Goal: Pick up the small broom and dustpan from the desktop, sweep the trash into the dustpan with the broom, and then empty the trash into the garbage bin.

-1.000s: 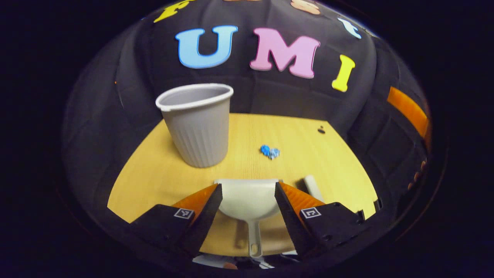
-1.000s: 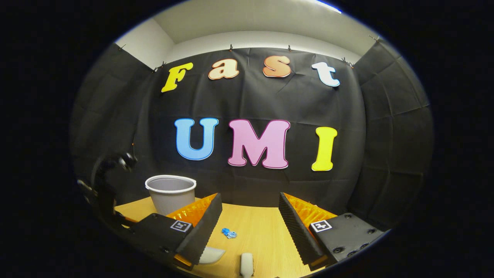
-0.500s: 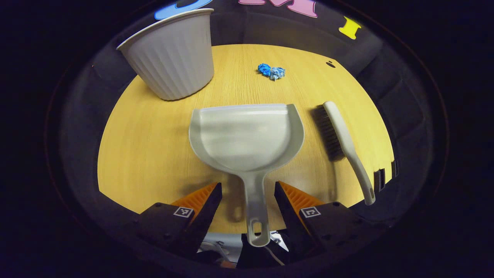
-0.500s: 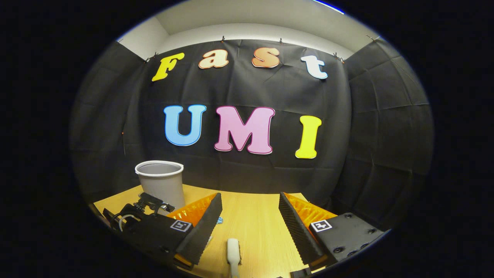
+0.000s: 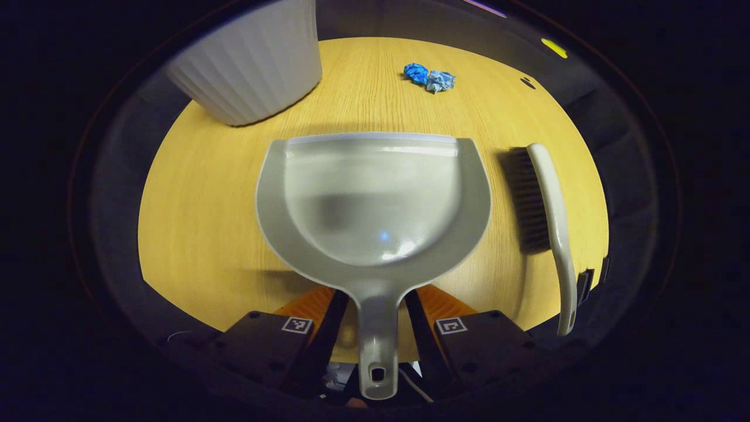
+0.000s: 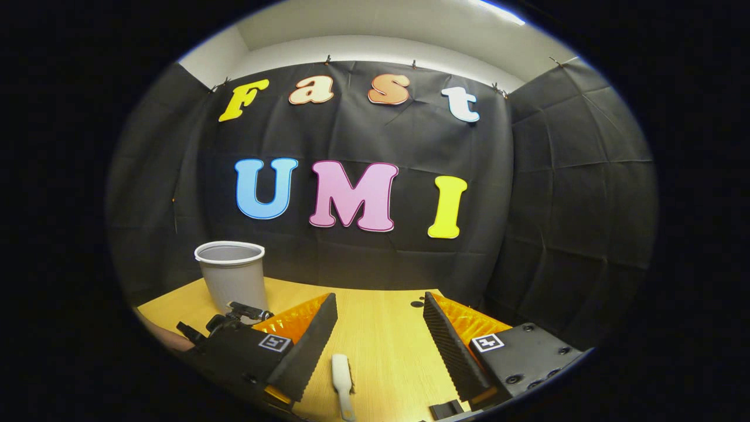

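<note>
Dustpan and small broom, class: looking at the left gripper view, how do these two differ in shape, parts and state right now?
The dustpan is a wide, smooth scoop; the small broom is narrow and long. The broom carries dark bristles along one side; the dustpan has none. The dustpan's handle sits between the left gripper fingers; the broom lies untouched beside it. Both are pale plastic, handles pointing toward the camera, on the wooden desktop.

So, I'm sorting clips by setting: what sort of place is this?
Most likely a staged recording booth, not a real home: black cloth walls close in a small wooden desktop that holds a dustpan, small broom and garbage bin.
</note>
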Demonstrator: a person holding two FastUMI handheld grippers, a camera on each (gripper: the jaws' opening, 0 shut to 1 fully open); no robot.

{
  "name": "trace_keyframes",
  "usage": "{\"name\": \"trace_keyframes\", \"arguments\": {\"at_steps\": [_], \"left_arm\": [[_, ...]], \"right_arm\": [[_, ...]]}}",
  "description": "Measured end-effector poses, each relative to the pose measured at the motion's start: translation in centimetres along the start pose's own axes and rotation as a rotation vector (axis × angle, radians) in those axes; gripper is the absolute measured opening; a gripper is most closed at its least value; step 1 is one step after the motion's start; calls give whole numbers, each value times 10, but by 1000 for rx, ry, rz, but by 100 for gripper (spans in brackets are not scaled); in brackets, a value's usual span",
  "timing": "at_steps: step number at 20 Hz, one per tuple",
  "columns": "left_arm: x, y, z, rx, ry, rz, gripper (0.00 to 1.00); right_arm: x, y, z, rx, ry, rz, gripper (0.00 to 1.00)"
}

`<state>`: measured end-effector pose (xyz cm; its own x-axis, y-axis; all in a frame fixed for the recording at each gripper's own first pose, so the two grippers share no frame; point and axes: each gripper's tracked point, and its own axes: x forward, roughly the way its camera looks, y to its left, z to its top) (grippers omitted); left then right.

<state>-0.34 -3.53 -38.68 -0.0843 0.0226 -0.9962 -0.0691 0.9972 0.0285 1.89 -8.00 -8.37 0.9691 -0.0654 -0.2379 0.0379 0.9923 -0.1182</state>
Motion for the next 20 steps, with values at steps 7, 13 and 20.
{"name": "trace_keyframes", "arguments": {"at_steps": [7, 13, 20], "left_arm": [[10, -3, 6, 20, 21, -45, 33], [8, 4, 6, 79, -6, -60, 29], [7, 8, 3, 75, -62, -112, 29]], "right_arm": [[-7, -4, 3, 24, 14, -41, 95], [1, 14, -35, 66, 181, -12, 96], [18, 49, -141, 178, 605, 41, 96]]}}
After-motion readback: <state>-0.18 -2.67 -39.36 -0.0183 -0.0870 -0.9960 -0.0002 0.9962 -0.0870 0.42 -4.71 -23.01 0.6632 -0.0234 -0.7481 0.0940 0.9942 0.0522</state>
